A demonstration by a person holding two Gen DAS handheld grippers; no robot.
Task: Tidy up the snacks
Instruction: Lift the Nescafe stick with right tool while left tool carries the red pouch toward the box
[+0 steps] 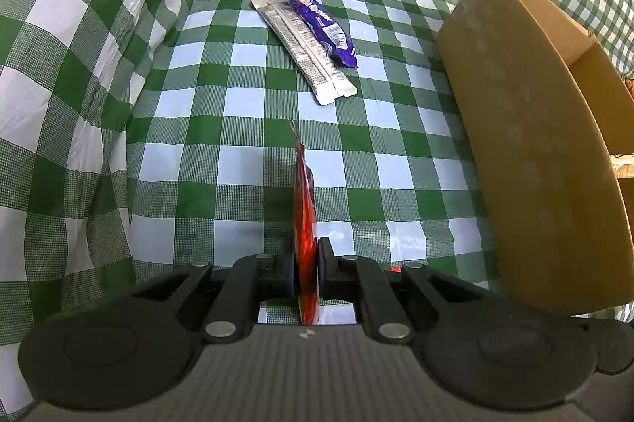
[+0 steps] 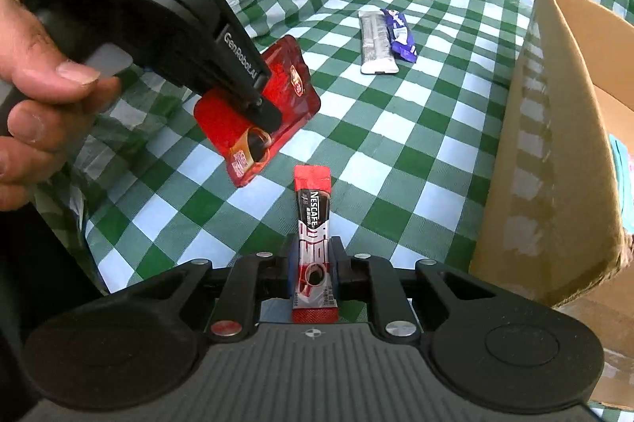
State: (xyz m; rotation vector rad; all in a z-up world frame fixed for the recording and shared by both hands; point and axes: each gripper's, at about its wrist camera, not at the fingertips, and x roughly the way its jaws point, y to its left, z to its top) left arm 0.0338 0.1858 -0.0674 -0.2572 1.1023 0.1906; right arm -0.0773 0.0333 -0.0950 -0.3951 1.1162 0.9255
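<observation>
My left gripper (image 1: 305,273) is shut on a flat red packet (image 1: 305,216), seen edge-on and held above the cloth. The right wrist view shows that left gripper (image 2: 263,109) gripping the red packet (image 2: 285,93) by its middle. My right gripper (image 2: 313,269) is shut on a red Nescafe stick (image 2: 313,220), which points forward between the jaws. A silver sachet (image 1: 305,45) and a purple snack bar (image 1: 325,25) lie side by side on the cloth farther off; the sachet (image 2: 376,41) and bar (image 2: 402,33) also show in the right wrist view.
A green and white checked cloth (image 1: 198,105) covers the table and rises in folds at the left. An open cardboard box (image 1: 547,144) stands at the right; in the right wrist view the box (image 2: 554,144) has something pale blue inside.
</observation>
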